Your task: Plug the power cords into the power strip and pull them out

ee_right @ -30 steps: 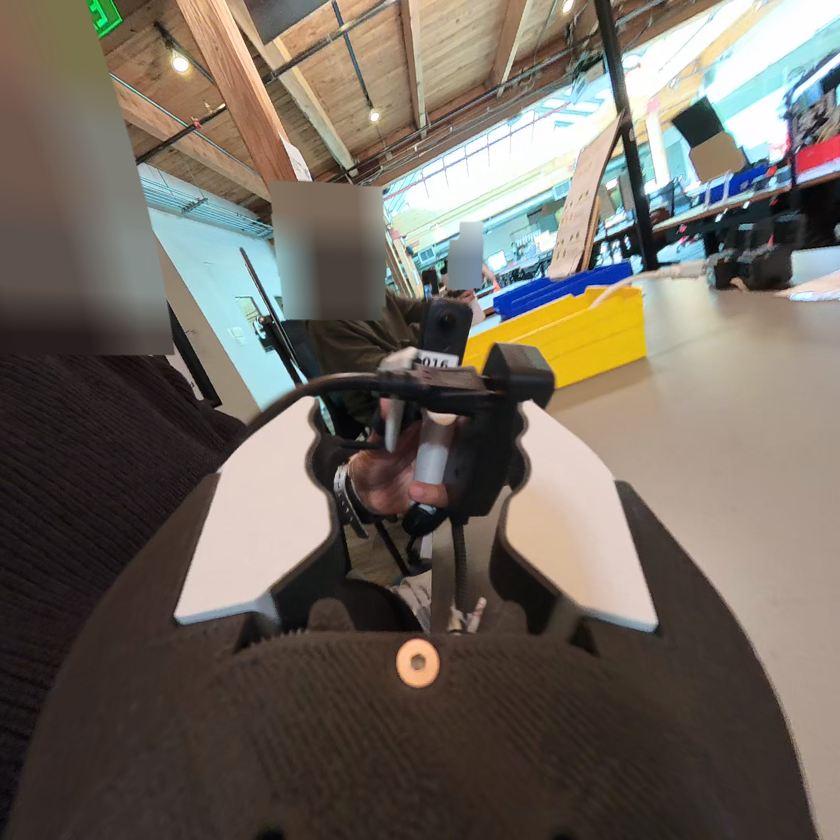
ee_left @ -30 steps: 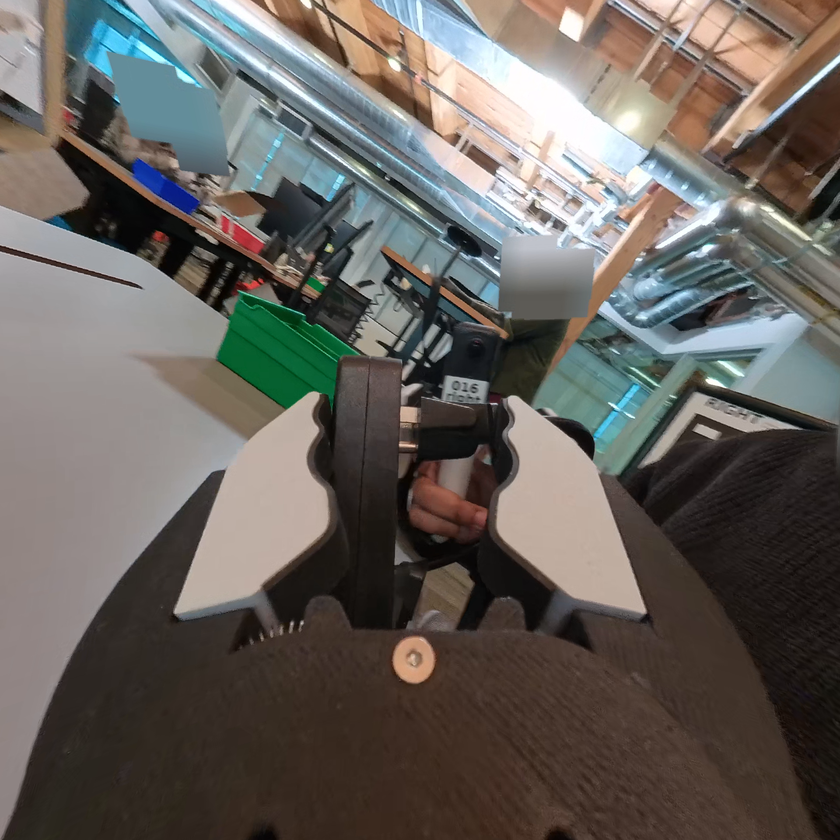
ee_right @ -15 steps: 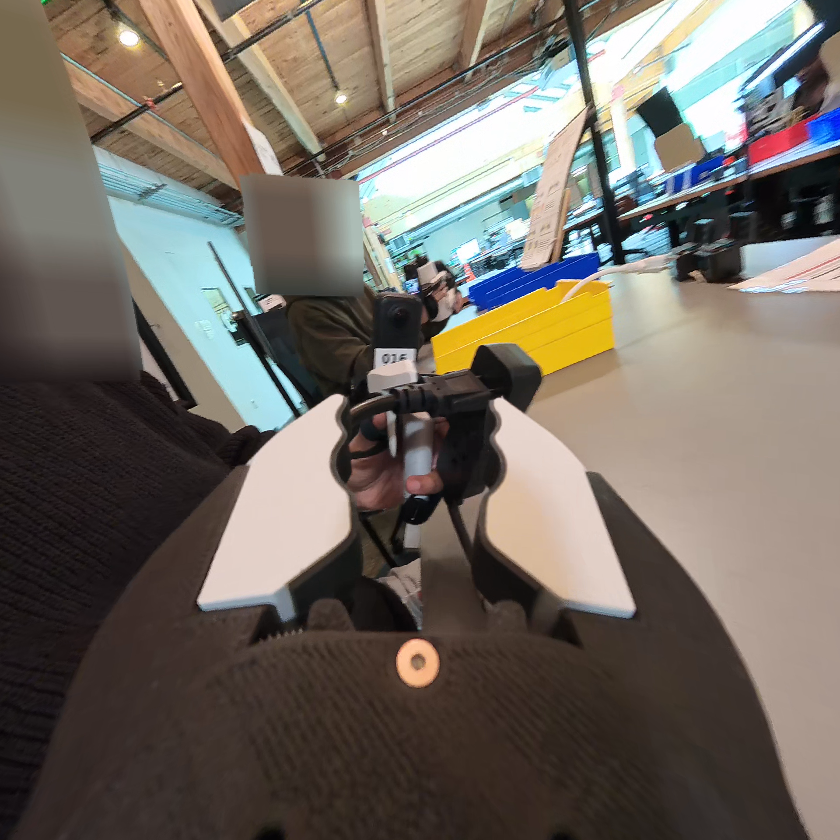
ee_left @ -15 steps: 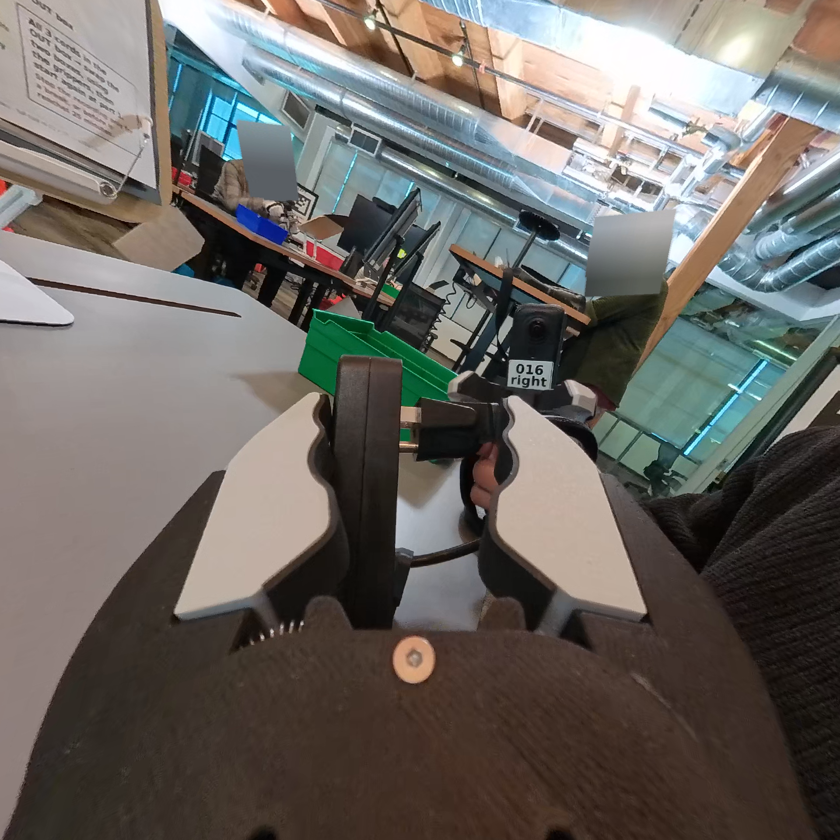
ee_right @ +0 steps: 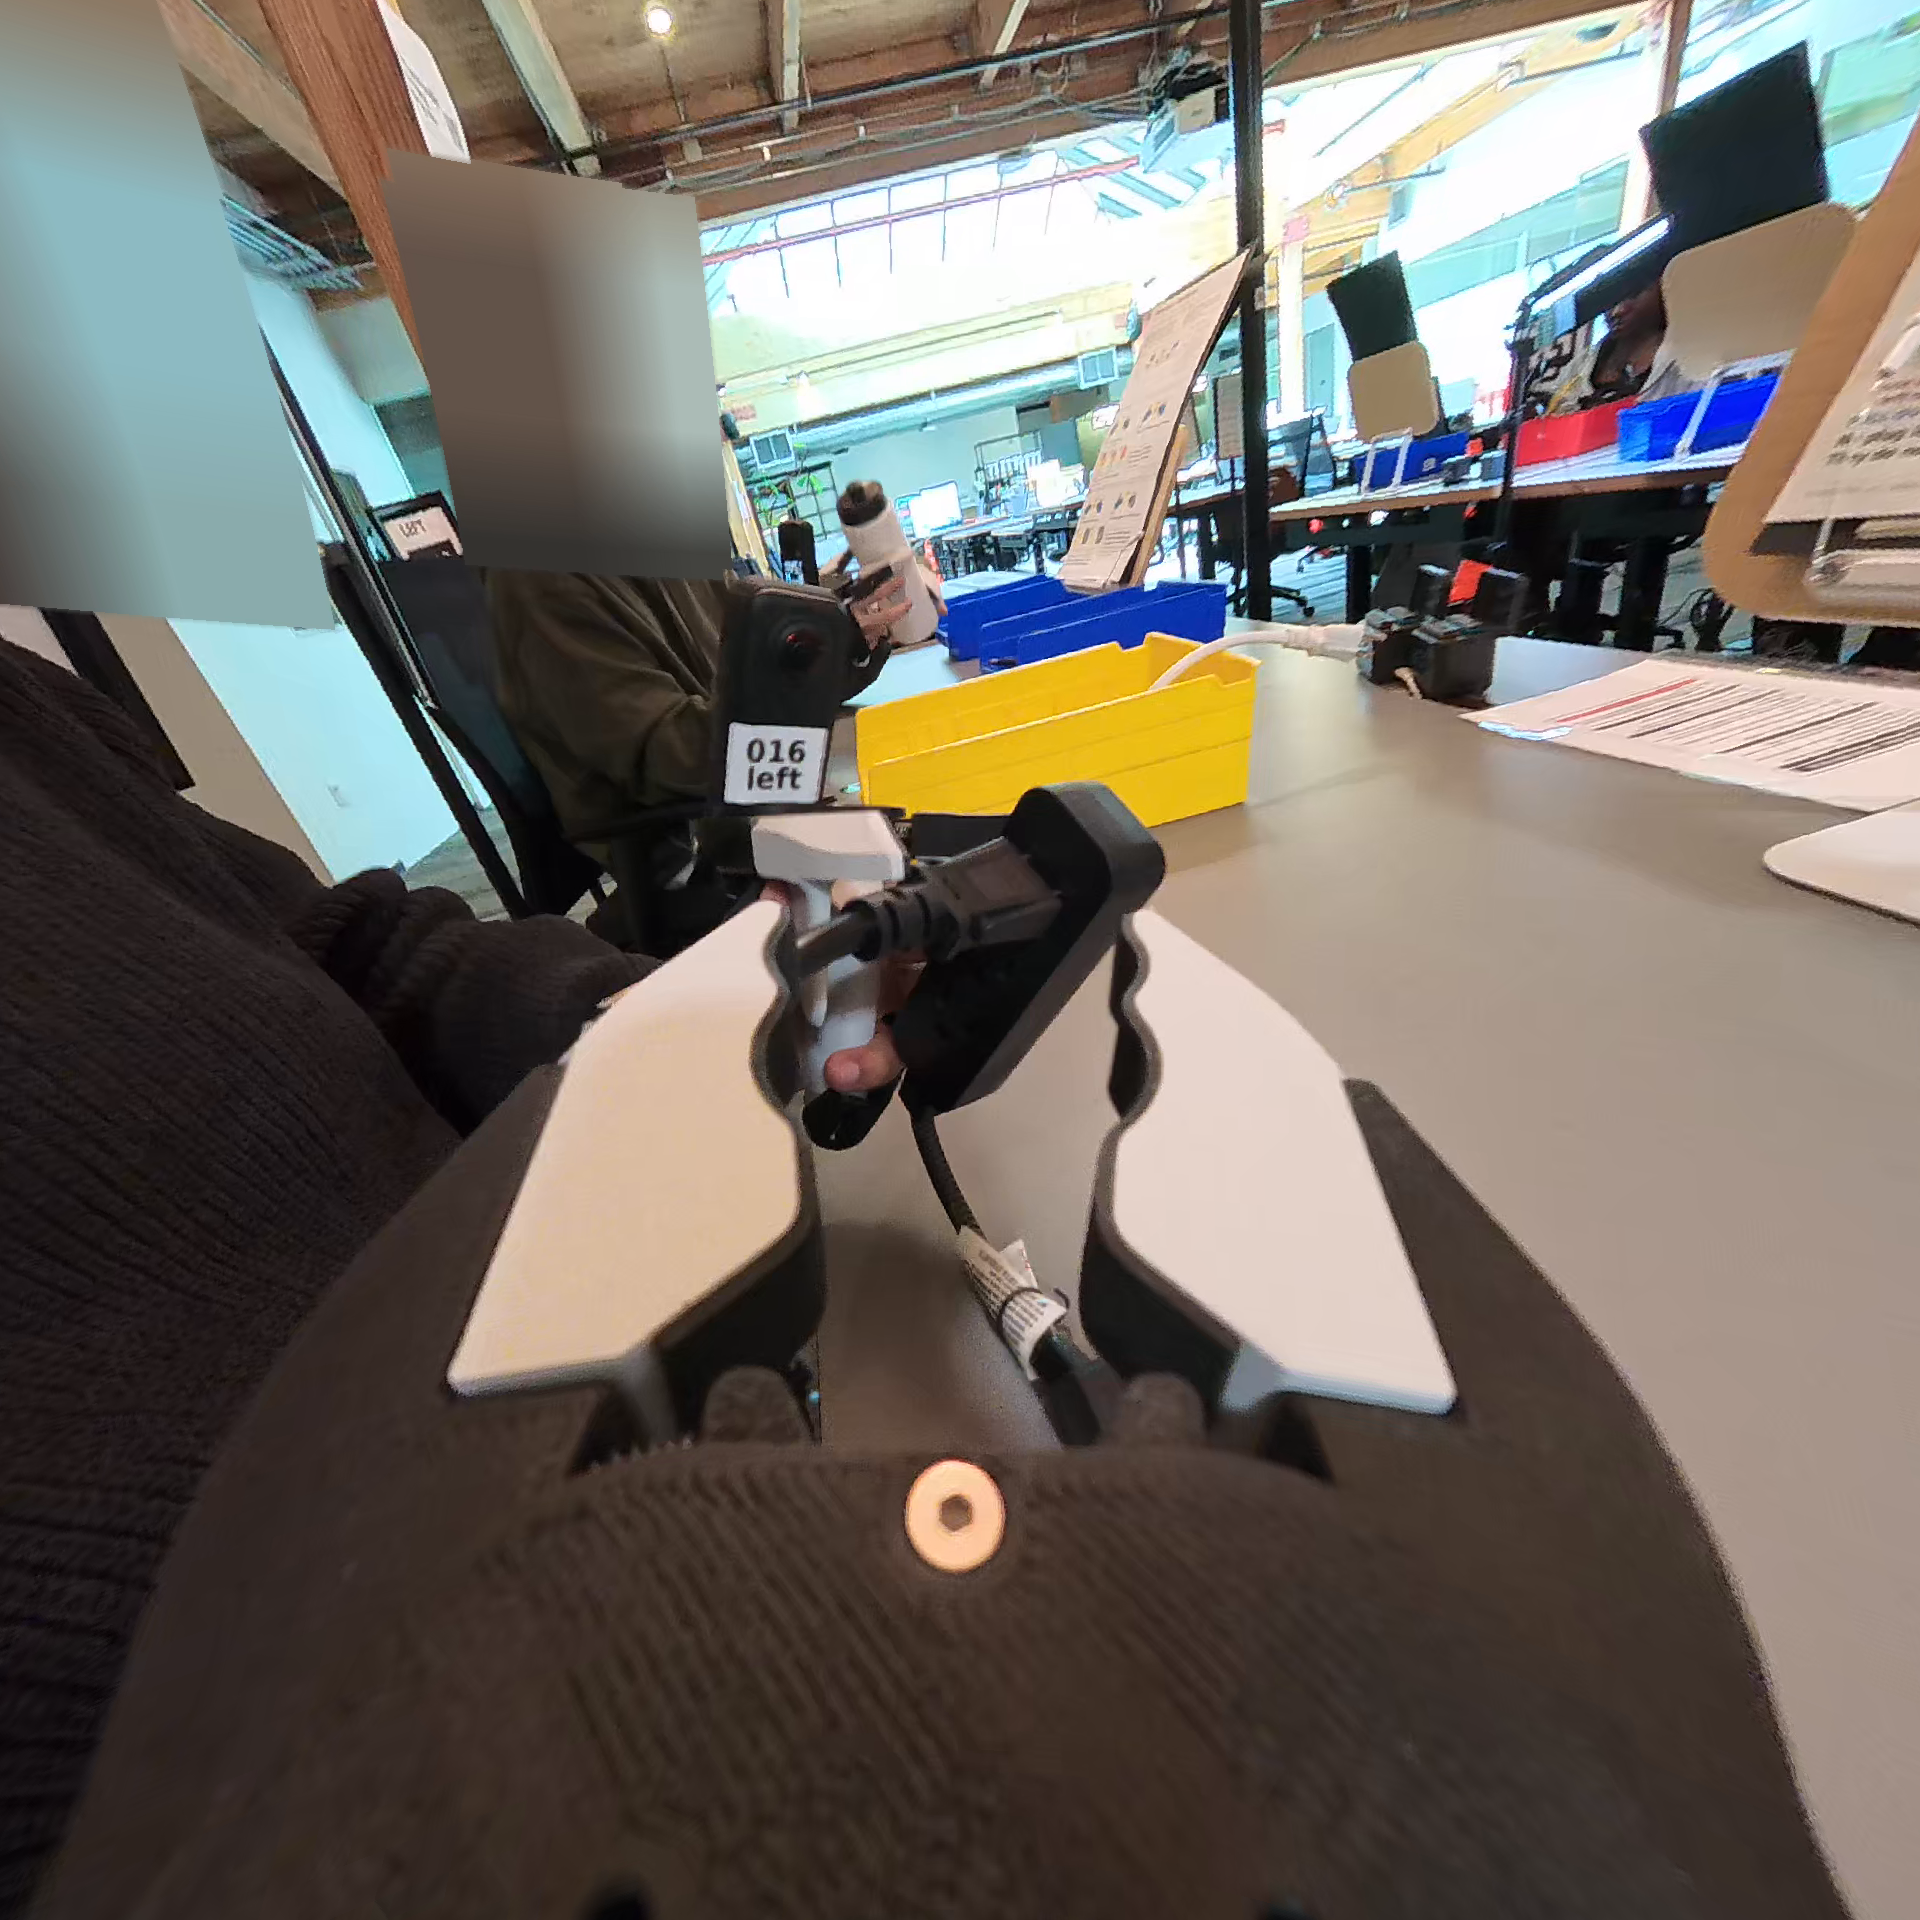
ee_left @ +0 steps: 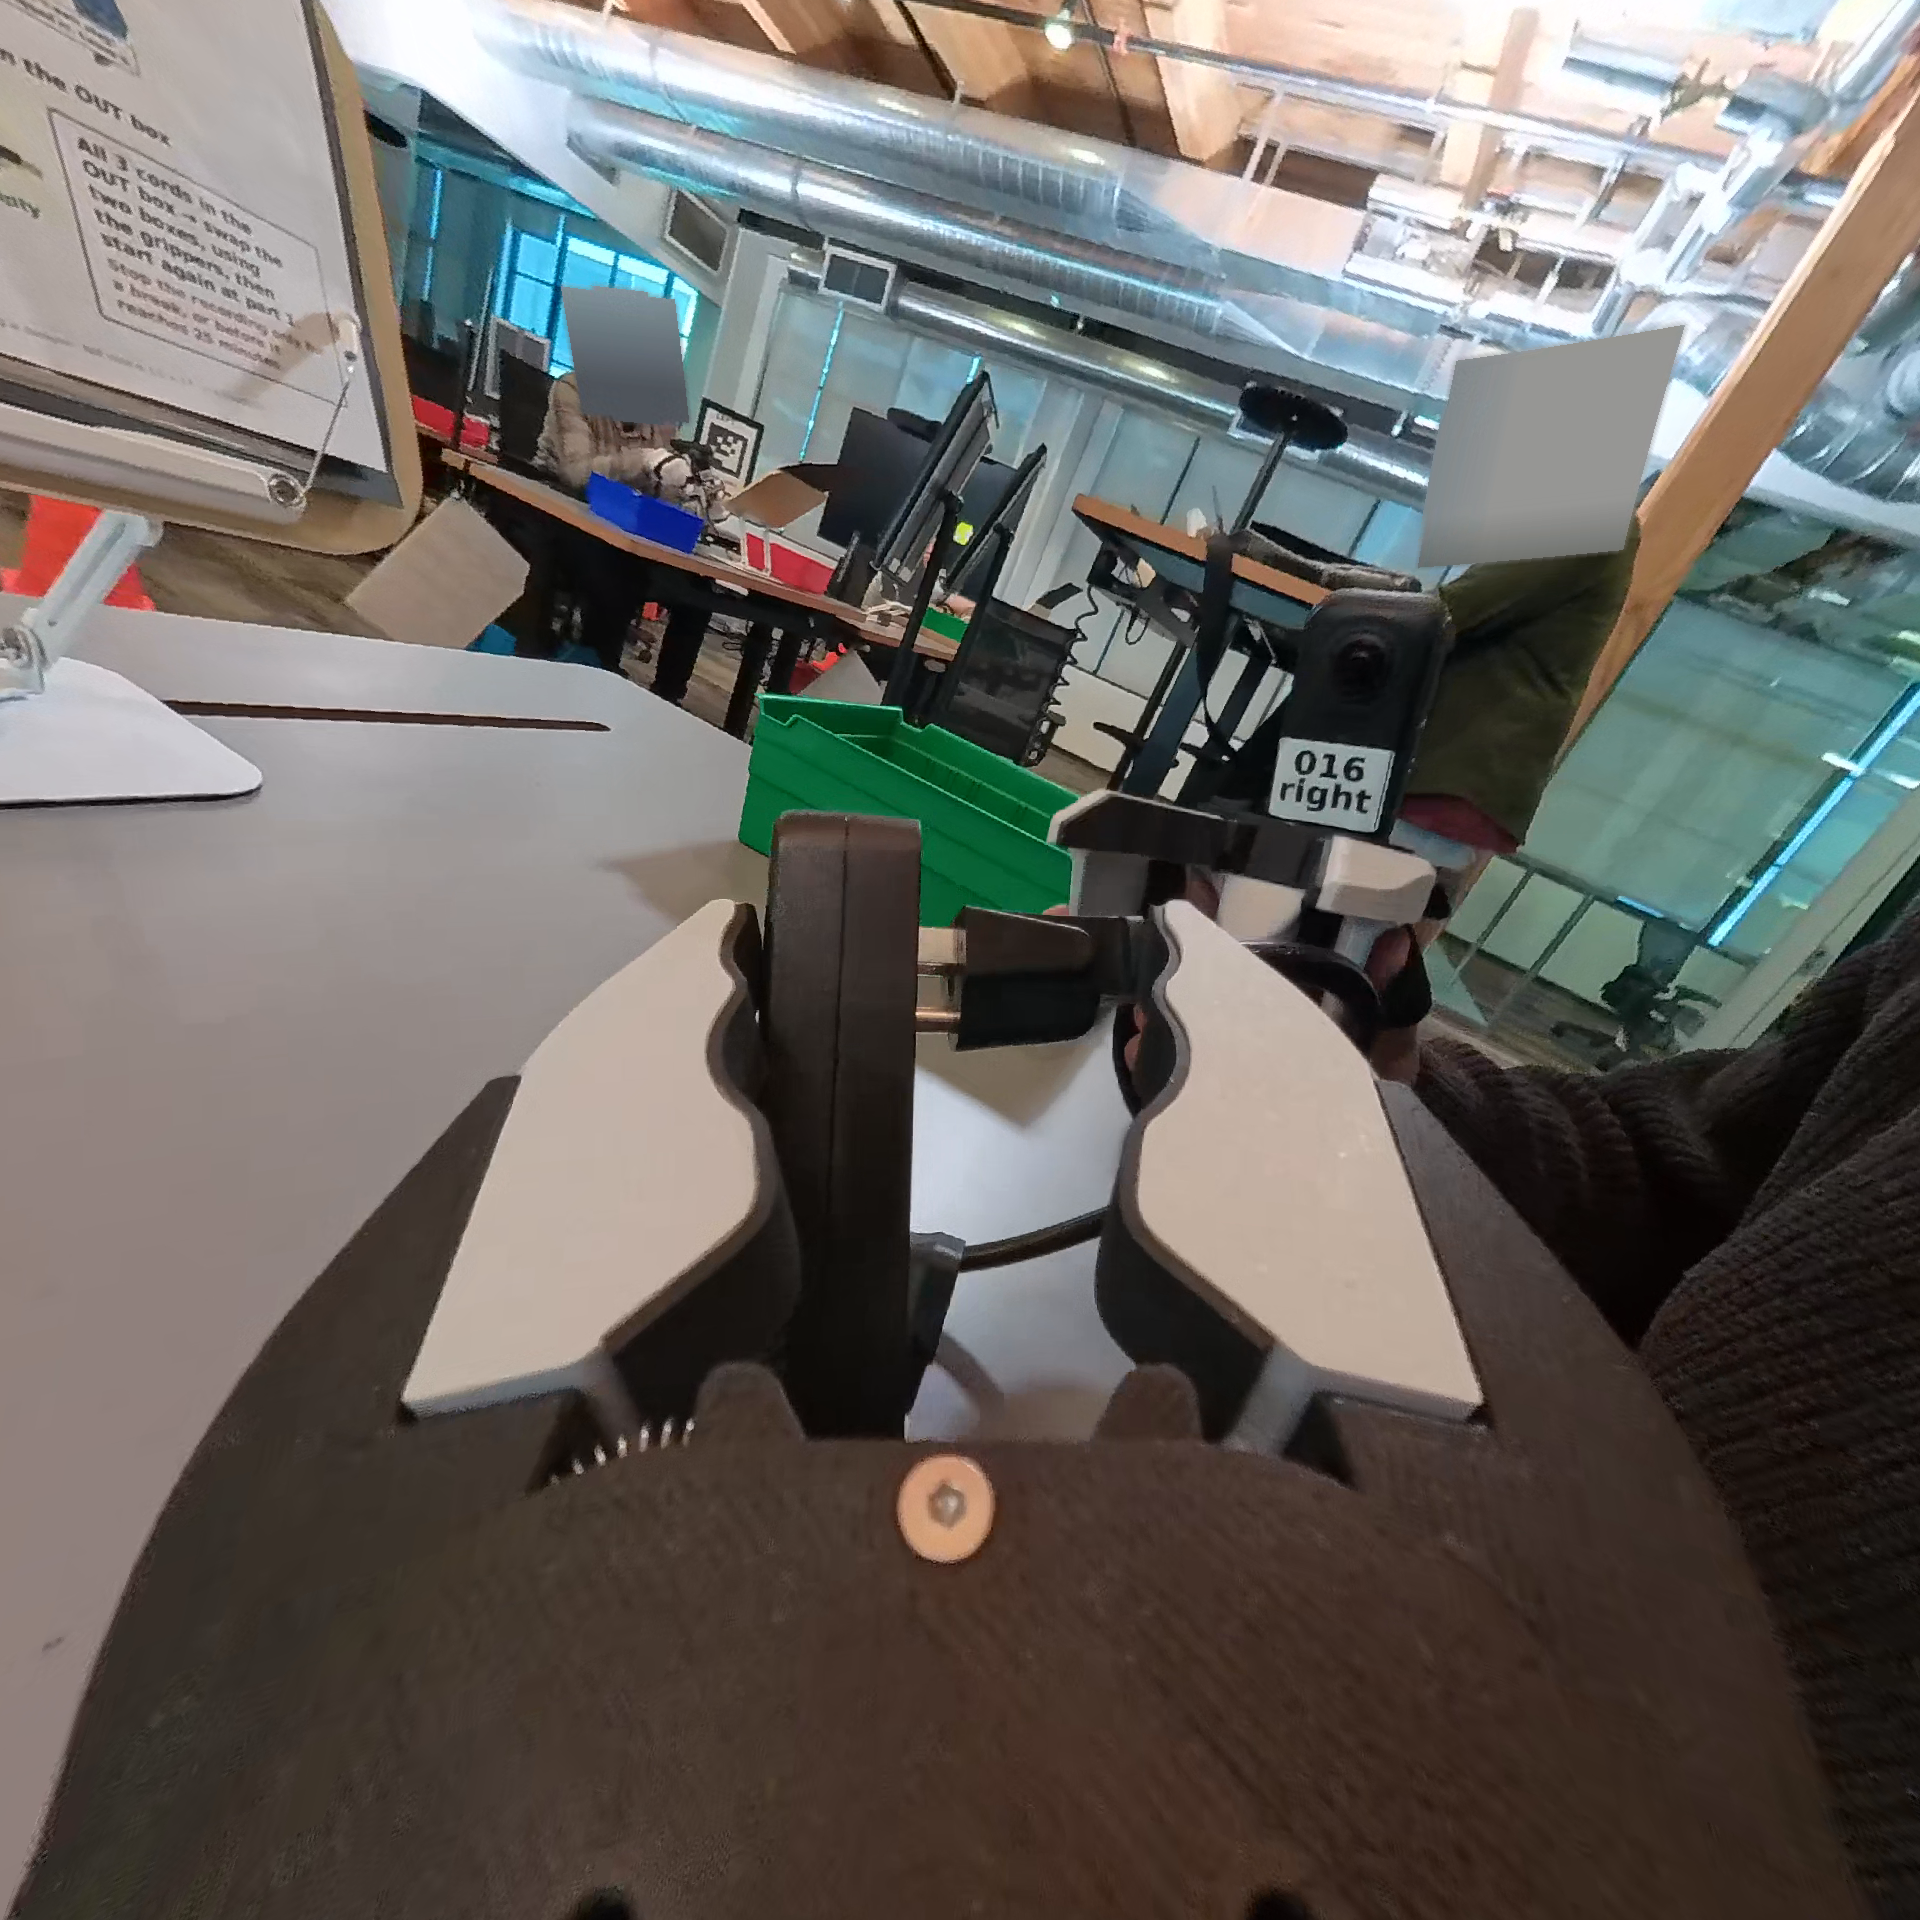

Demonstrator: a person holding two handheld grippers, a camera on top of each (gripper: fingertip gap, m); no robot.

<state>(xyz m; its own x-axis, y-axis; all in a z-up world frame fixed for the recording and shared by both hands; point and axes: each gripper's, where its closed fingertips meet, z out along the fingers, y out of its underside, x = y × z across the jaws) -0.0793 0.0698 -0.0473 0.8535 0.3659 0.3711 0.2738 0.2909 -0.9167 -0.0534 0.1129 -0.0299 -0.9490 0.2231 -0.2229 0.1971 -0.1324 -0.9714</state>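
Two claws meet above the counter (ee_left: pixel 312 987). Left claw (ee_left: pixel 948 925) is partly closed, one finger against the upright power strip (ee_left: pixel 842 1039), the other behind the plug (ee_left: pixel 1023 982). Right claw (ee_right: pixel 948 930) brackets both, grip unclear. Prongs show, so a skewed squeeze could bend them or twist the strip loose. One strip, one plug, one green bin (ee_left: pixel 883 790), one yellow bin (ee_right: pixel 1060 748).

the black power strip (ee_left: pixel 844 1091) stands on edge above the grey table, a black plug (ee_left: pixel 1013 987) partly seated in its face with bare prongs showing, its black cord (ee_right: pixel 831 940) running off sideways.
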